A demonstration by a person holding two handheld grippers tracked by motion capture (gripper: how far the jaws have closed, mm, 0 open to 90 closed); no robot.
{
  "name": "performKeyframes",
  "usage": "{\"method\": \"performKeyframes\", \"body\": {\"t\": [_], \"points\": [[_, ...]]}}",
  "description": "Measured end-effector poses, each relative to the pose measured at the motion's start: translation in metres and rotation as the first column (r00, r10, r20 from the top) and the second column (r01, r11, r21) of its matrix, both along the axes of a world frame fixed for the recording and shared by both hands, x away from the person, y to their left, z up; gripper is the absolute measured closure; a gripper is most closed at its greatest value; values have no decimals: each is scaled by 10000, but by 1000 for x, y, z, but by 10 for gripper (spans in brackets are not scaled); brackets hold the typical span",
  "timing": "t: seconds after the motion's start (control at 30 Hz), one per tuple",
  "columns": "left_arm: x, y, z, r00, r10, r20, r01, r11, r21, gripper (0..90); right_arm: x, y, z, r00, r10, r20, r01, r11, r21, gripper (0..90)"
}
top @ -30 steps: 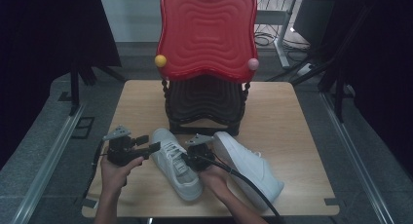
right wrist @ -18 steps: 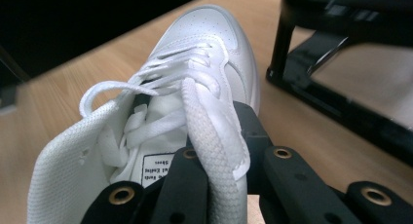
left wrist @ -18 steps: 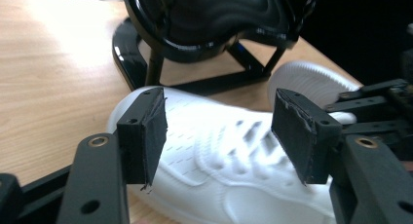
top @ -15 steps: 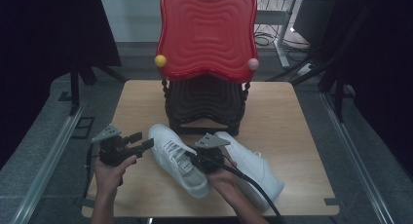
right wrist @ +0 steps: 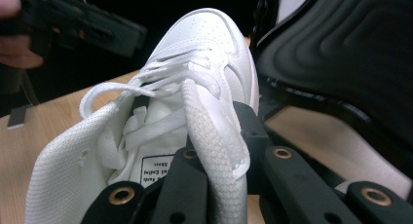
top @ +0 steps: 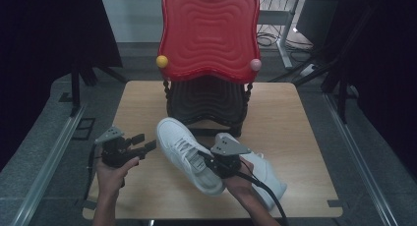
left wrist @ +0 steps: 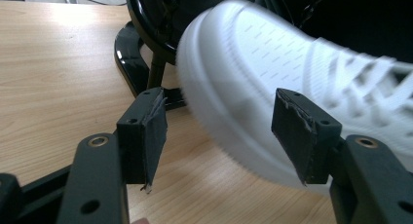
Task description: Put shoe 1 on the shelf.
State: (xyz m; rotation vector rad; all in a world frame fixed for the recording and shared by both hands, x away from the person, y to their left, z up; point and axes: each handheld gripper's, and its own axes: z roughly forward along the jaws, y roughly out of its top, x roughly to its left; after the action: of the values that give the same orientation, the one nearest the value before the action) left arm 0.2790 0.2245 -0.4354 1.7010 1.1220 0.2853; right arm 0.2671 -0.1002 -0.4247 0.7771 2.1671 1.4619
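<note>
Right claw (top: 209, 163), at about five o'clock on the table (top: 305, 137) in the high view, is clamped on the collar of the nearer white sneaker (top: 189, 152); its own camera shows the padded rim pinched between the two black jaws, the laces and tongue label just ahead and the toe pointing away. That shoe lies aslant, heel toward the person at six o'clock and toe toward eleven, and judging by the blur in the left gripper view it is in motion and probably partly off the wood. Left claw (top: 140, 143), at about seven o'clock, hangs wide open with nothing in it, the sneaker's toe (left wrist: 229, 78) lying just beyond its two pads (left wrist: 155, 134) and not touching them. A second white sneaker (top: 268, 174) lies at four o'clock, partly behind the right hand. Farther off, at twelve o'clock, stands a dark rack (top: 206, 105) with a red wavy panel (top: 210, 34) above it, a yellow knob (top: 162, 61) and a pink knob (top: 255, 64) at its lower corners. To do this lift well, I would keep the pinch deep on the collar so the soft rim cannot slip, bring the open claw in around the toe to steady the shoe's swing, and carry it level, well clear of the rack's foot.
</note>
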Motion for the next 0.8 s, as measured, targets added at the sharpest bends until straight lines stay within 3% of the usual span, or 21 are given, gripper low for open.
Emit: {"method": "performKeyframes", "body": {"t": [0.17, 0.47, 0.8], "points": [[1, -1, -1, 10000, -30, -62, 30, 10000, 29, 376, -9, -9, 14, 9979, 28, 645, -40, 9998, 188, 851], [3, -7, -5, 9996, -160, -228, 163, 9998, 148, 376, -14, -17, 37, 9921, 161, 1245, -221, 9987, 468, 851], [7, -14, -10, 9986, -355, -385, 366, 9989, 282, 375, -24, -18, 70, 9750, 350, 2193, -491, 9971, 588, 851]]}}
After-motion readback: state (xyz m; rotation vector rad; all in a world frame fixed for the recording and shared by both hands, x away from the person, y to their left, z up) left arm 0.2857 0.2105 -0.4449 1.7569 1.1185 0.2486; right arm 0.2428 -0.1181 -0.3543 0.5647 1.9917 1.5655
